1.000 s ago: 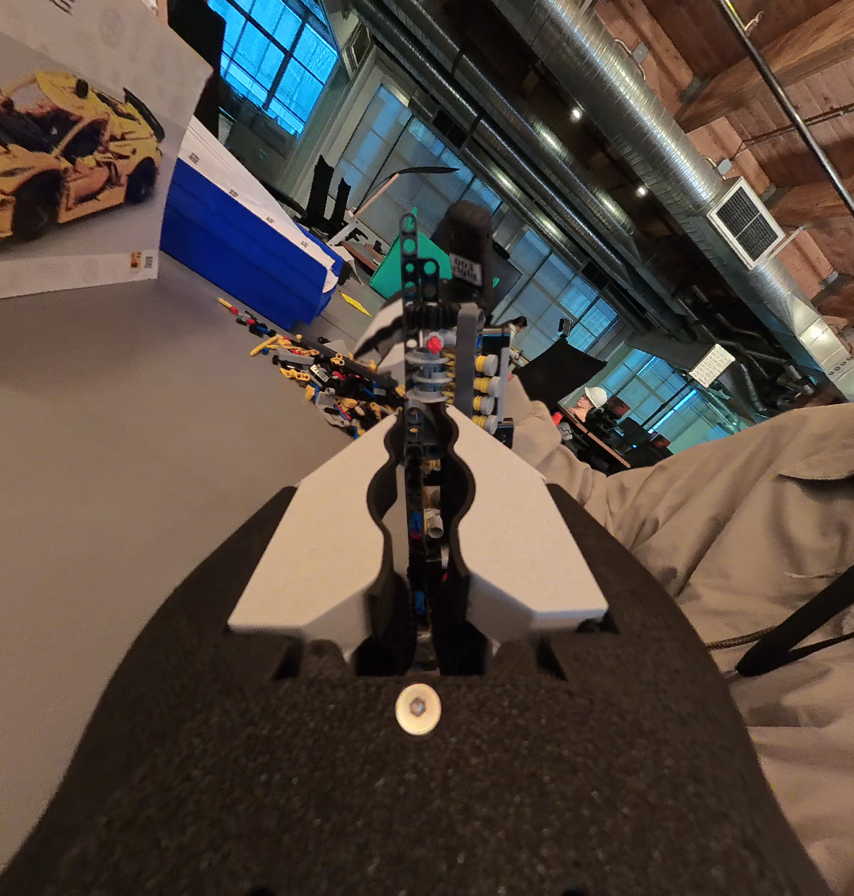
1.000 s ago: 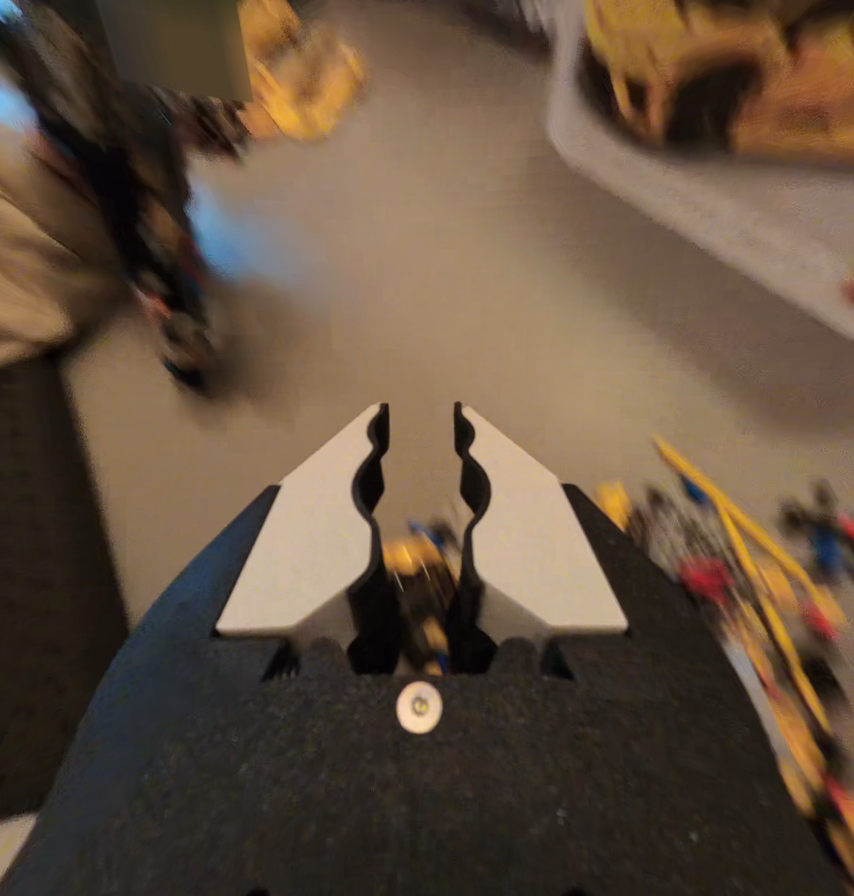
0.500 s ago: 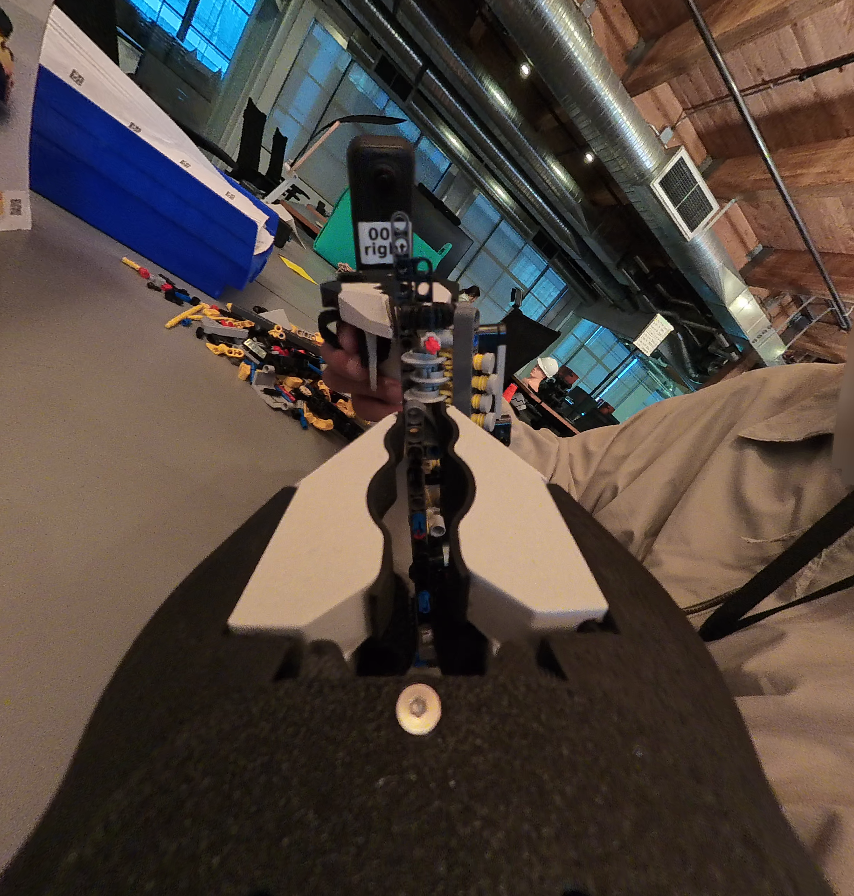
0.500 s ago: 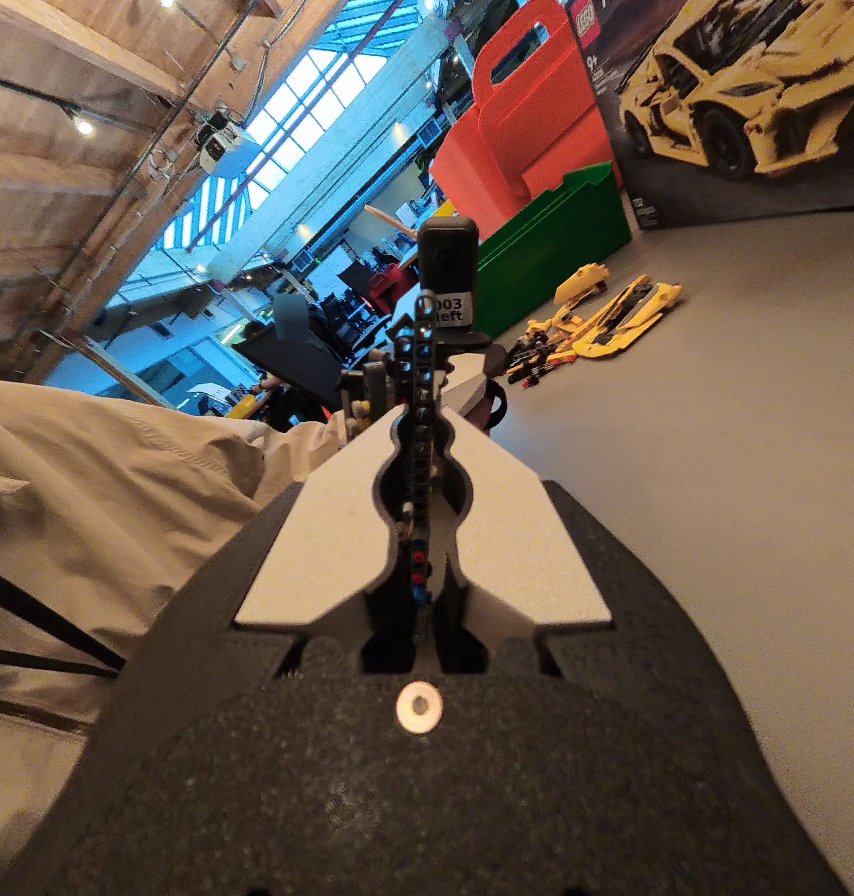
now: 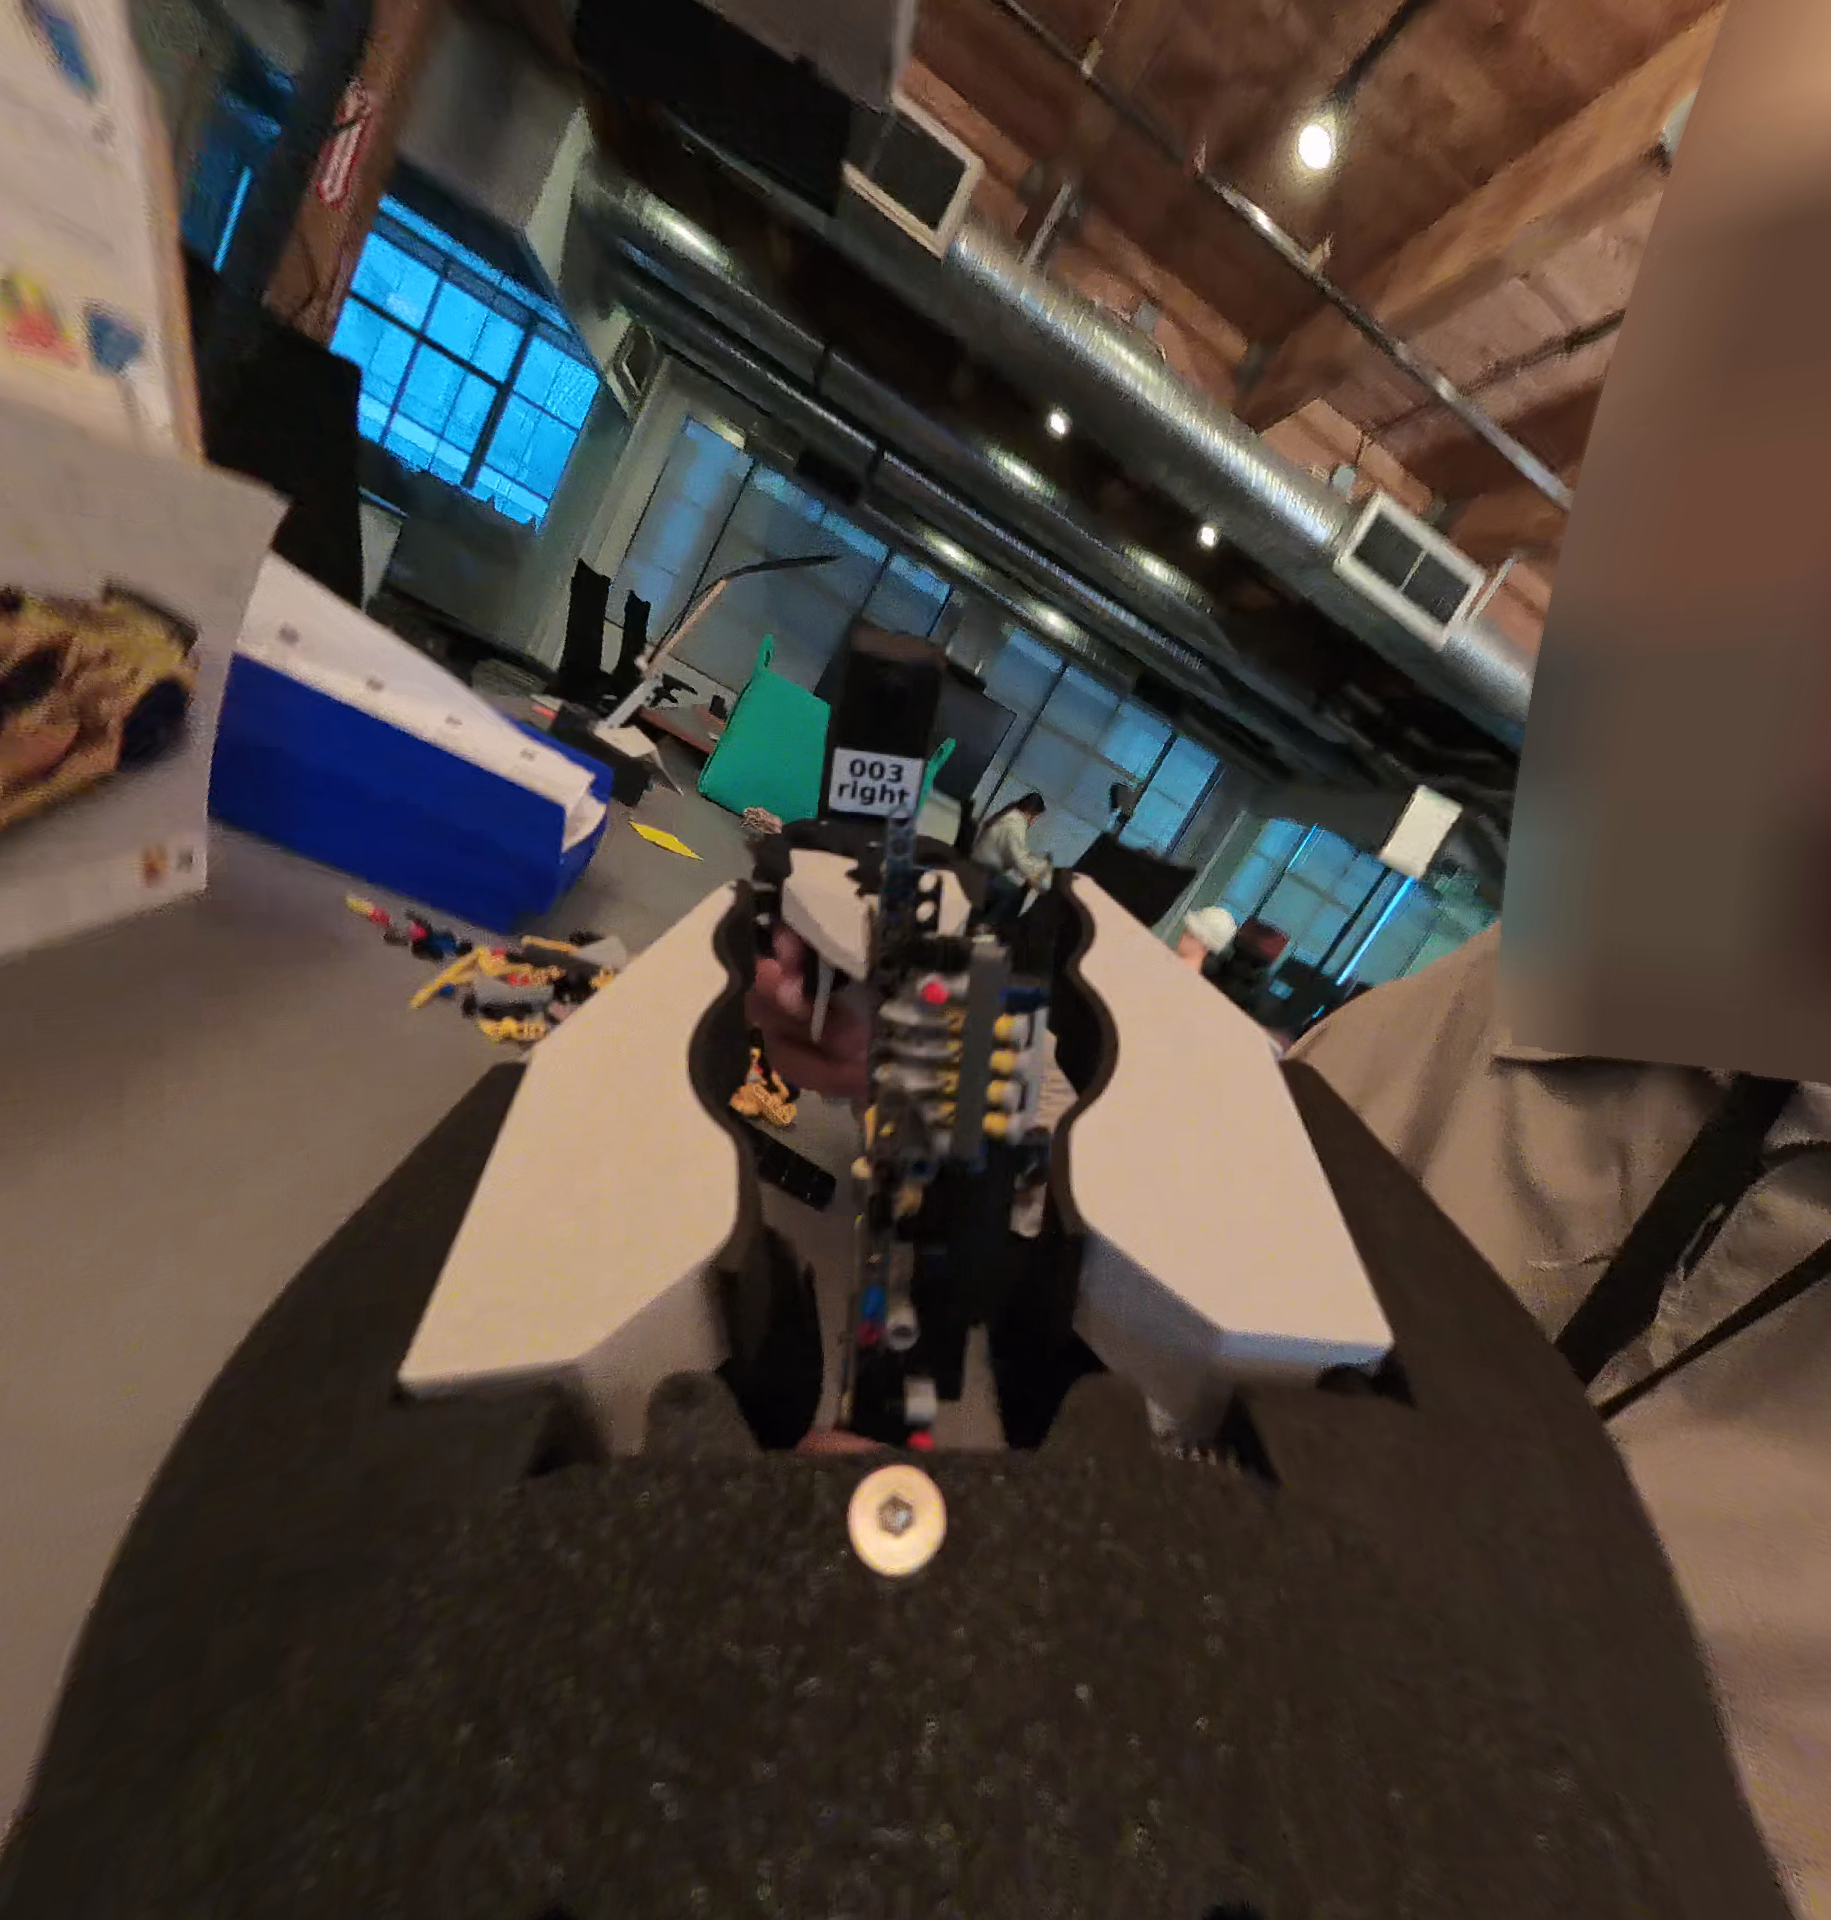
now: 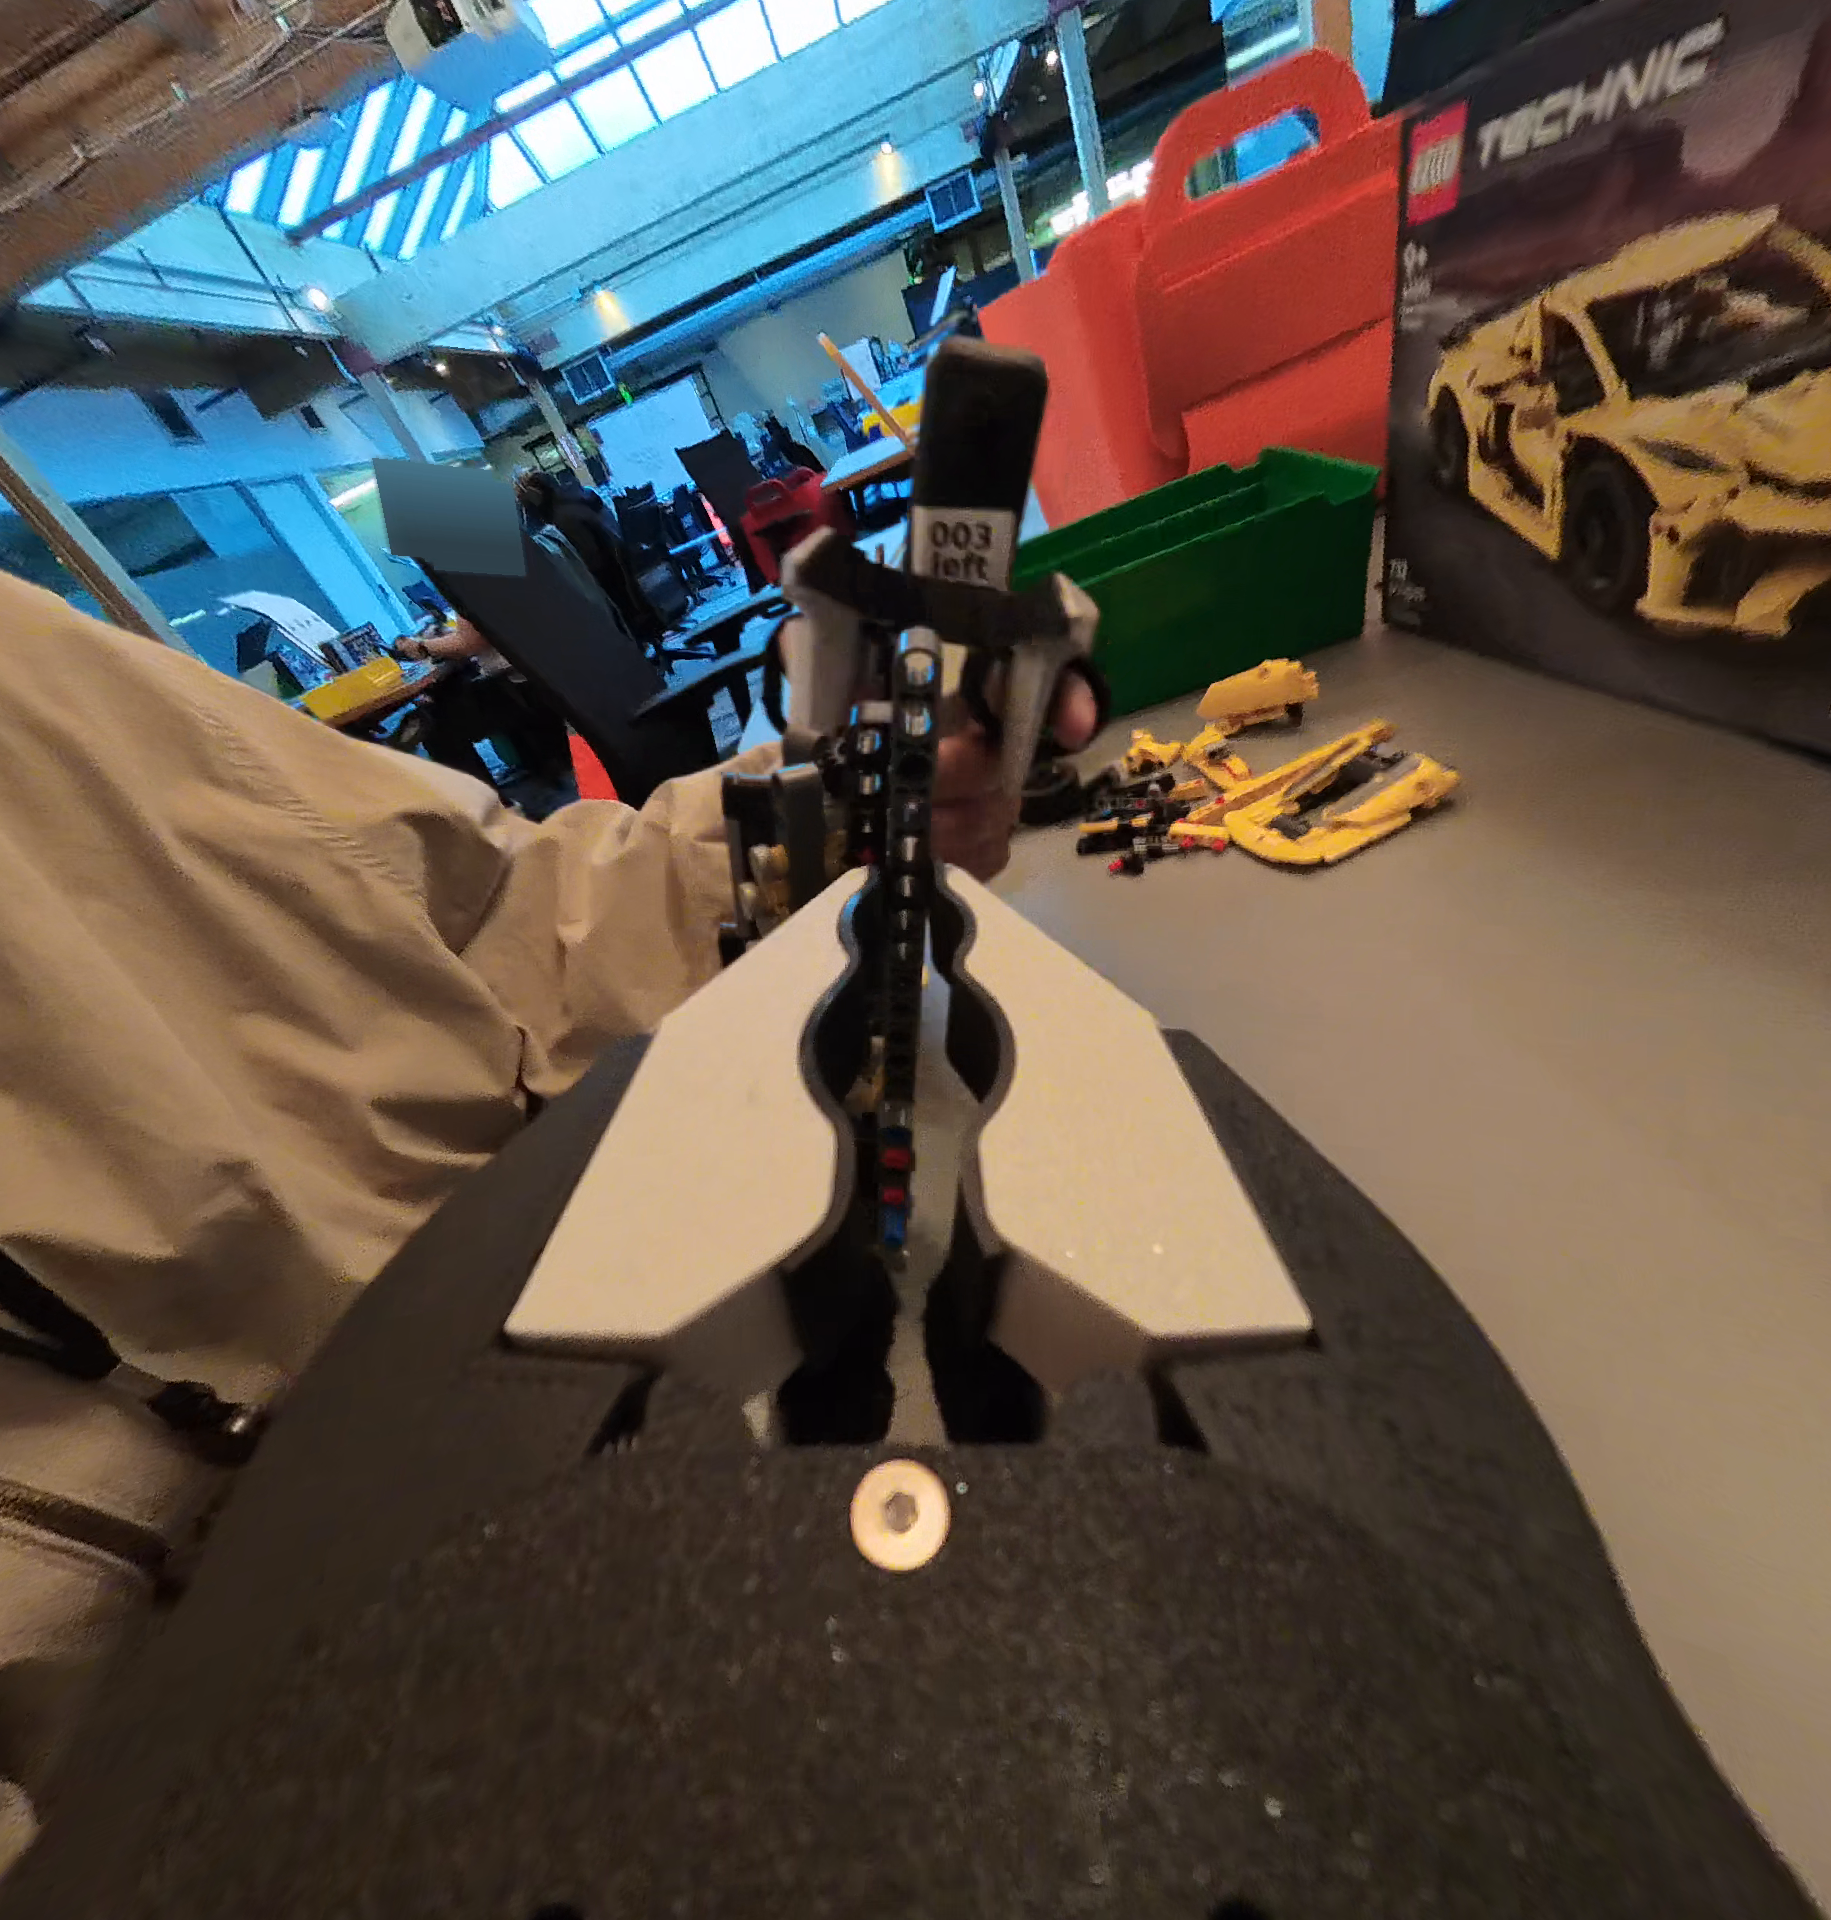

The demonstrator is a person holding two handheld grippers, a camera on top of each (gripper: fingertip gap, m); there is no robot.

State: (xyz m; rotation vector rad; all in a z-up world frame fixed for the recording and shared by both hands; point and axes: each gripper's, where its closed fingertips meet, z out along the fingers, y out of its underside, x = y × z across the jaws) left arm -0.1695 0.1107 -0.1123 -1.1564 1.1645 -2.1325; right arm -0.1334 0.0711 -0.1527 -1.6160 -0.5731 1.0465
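The right tool [image 6: 906, 925] is clamped on the black beam of a toy-brick chassis assembly [image 6: 895, 831], held up off the grey bench [image 6: 1462, 1039]. The left tool [image 5: 895, 997] stands spread wide, the same assembly [image 5: 916, 1122] between its fingers, apparently untouched. Farther off lie loose yellow body panels [image 6: 1295, 790] and small bricks [image 5: 516, 966], unattached, before a set box [image 6: 1638, 364].

A grey table [image 6: 1513, 1039] carries yellow and black brick parts [image 6: 1275, 790] far off, a green bin [image 6: 1202, 582], a picture box [image 6: 1638, 395], probably cardboard.
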